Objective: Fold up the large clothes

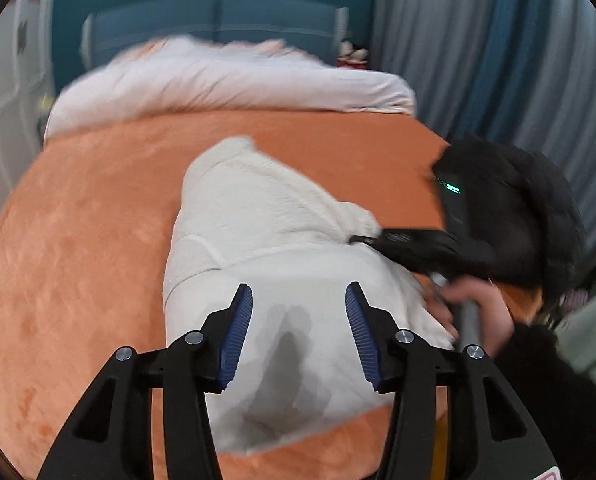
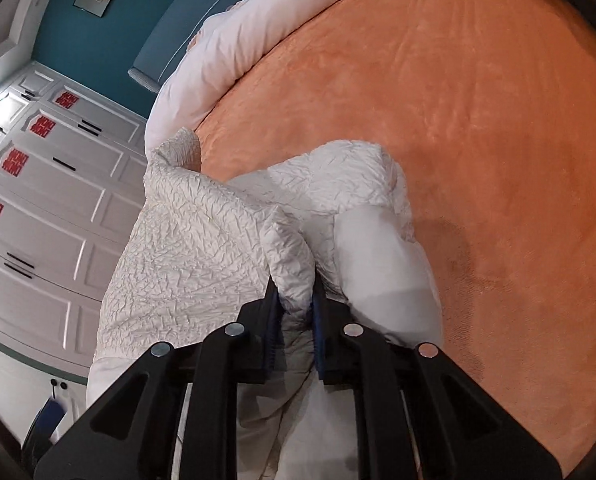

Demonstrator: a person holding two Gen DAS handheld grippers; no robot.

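A large white padded coat (image 1: 266,240) lies partly folded on the orange bed cover (image 1: 78,240). My left gripper (image 1: 299,300) is open and empty, just above the coat's near end. In the left wrist view my right gripper (image 1: 367,239) reaches in from the right, its tips at the coat's sleeve fold. In the right wrist view my right gripper (image 2: 295,298) is shut on a crinkled fold of the coat (image 2: 202,240) and holds it lifted over the orange cover (image 2: 477,140).
A white duvet (image 1: 226,80) lies bunched at the head of the bed before a blue headboard (image 1: 218,20). Grey-blue curtains (image 1: 497,60) hang at the right. White wardrobe doors (image 2: 46,208) stand beside the bed. The person's dark-sleeved arm (image 1: 537,220) is at the right.
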